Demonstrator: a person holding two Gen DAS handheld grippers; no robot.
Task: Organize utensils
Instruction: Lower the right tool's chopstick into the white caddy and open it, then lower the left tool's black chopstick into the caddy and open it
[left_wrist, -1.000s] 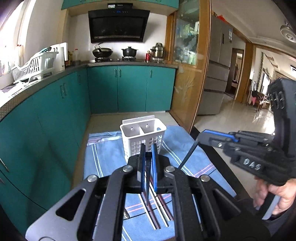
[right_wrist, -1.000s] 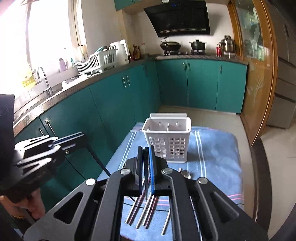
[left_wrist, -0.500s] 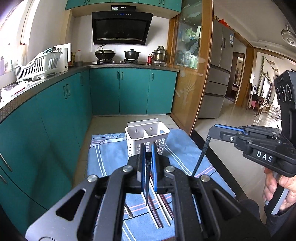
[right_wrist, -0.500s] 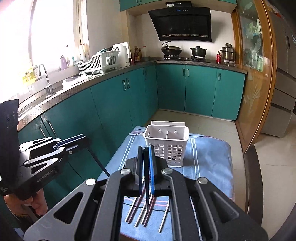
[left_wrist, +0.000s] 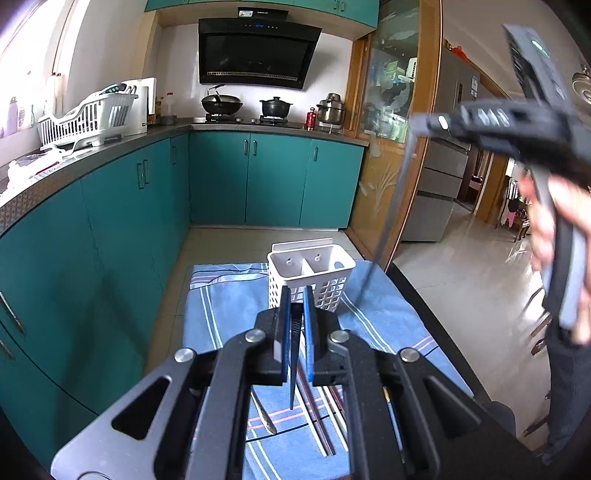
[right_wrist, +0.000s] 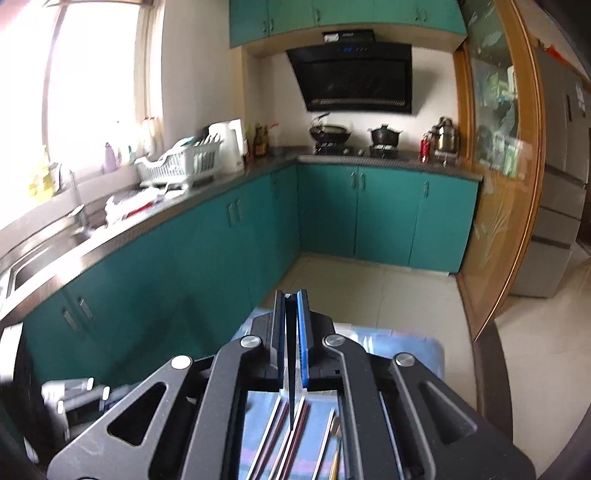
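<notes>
A white two-compartment utensil caddy (left_wrist: 312, 271) stands at the far end of a blue striped cloth (left_wrist: 229, 314). Several chopsticks (left_wrist: 321, 417) and a spoon (left_wrist: 266, 419) lie on the cloth below my left gripper (left_wrist: 294, 295), which is shut on nothing. The right gripper (left_wrist: 439, 123) is raised high at the right in the left wrist view. In its own view my right gripper (right_wrist: 291, 299) is shut and empty, above the chopsticks (right_wrist: 291, 435). The caddy is hidden there.
Teal cabinets (left_wrist: 122, 206) run along the left and back. A wooden glass-panelled partition (left_wrist: 391, 147) stands to the right of the table's dark edge (left_wrist: 436, 317). A dish rack (right_wrist: 181, 164) and sink (right_wrist: 40, 254) are on the counter.
Both grippers have risen away from the table. The right gripper lifted much higher and tilted up, so the caddy left its view. Both stay shut.
</notes>
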